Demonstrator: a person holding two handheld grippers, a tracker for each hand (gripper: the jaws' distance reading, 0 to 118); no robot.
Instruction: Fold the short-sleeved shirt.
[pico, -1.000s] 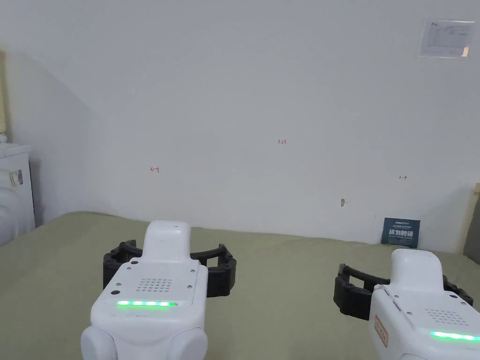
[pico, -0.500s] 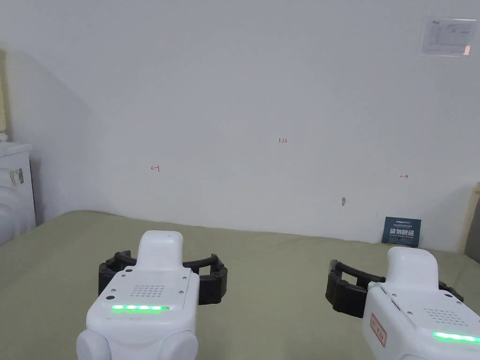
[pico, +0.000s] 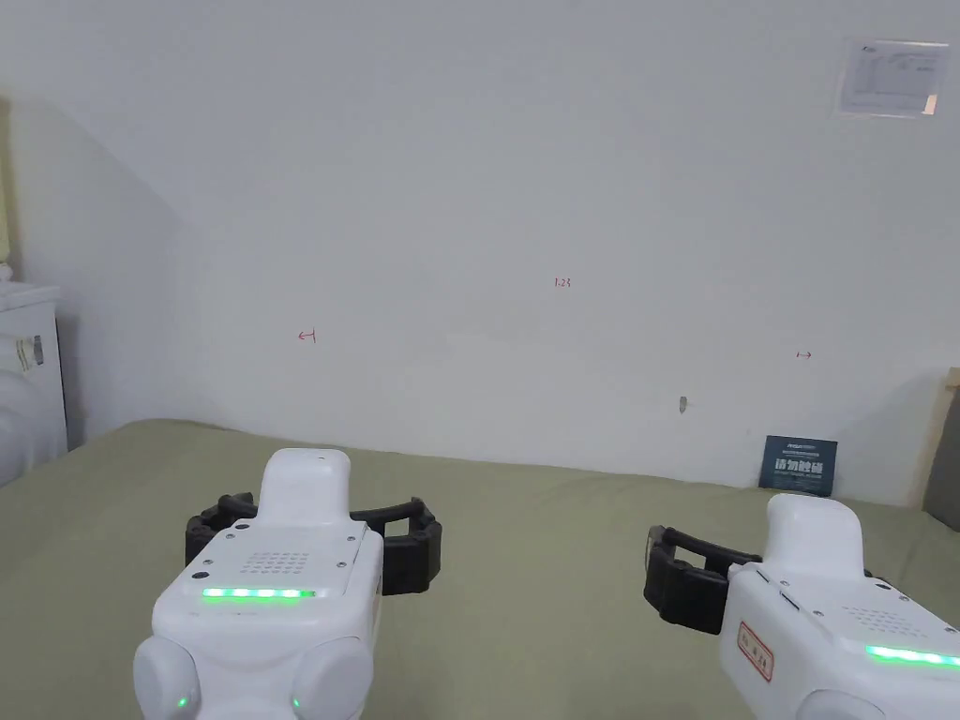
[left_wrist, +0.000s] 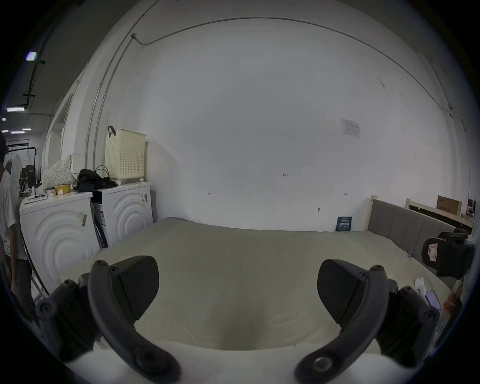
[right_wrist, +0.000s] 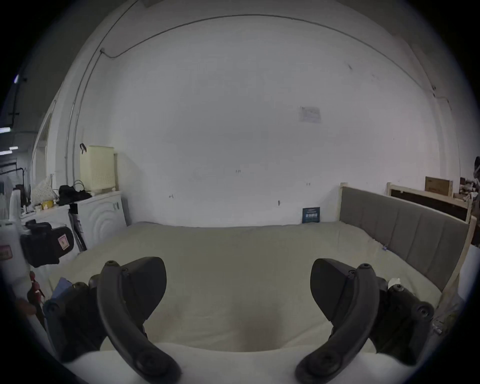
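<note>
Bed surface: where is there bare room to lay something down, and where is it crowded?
The olive bed cover lies bare between the left gripper and right gripper, and beyond them to the wall. Both grippers hang open above it. The washing machine tops are crowded with a basket and bags.

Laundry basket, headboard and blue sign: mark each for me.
Laundry basket (left_wrist: 124, 155): left gripper view, front wall.
Headboard (right_wrist: 405, 228): right gripper view, grey padded panel.
Blue sign (pico: 798, 465): head view, its face.
</note>
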